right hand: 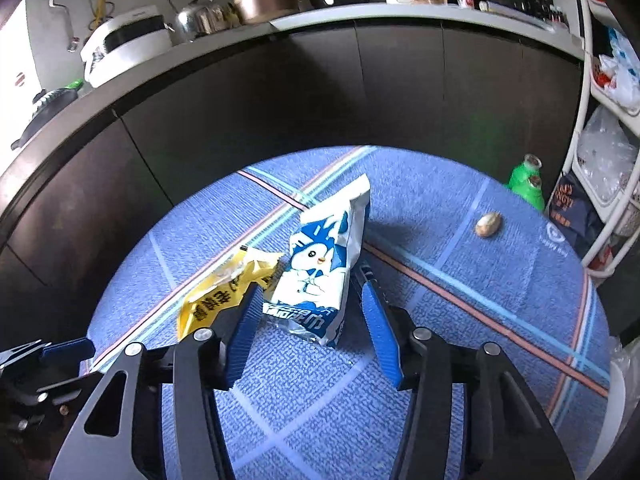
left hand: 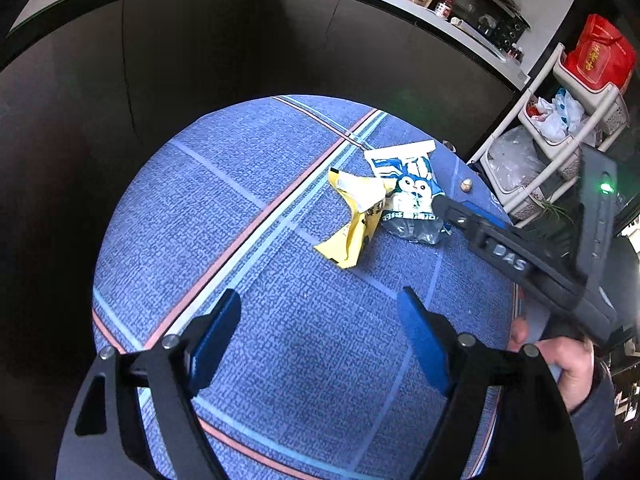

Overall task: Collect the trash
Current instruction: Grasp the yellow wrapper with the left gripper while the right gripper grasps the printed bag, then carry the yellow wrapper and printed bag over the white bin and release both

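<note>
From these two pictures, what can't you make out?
- Yellow wrapper: right wrist view, its near end hidden behind a finger of the right tongs.
- Penguin packet: left wrist view, right edge hidden by the right tongs.
- Small brown object: too small to identify.

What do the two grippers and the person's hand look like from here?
Both the left gripper and the right gripper have black angular frames with silver bolts and flat blue ribbed fingers. Seen from the left wrist, the right gripper's body carries pale raised lettering and a green light. The bare hand shows a grey-blue sleeve.
</note>
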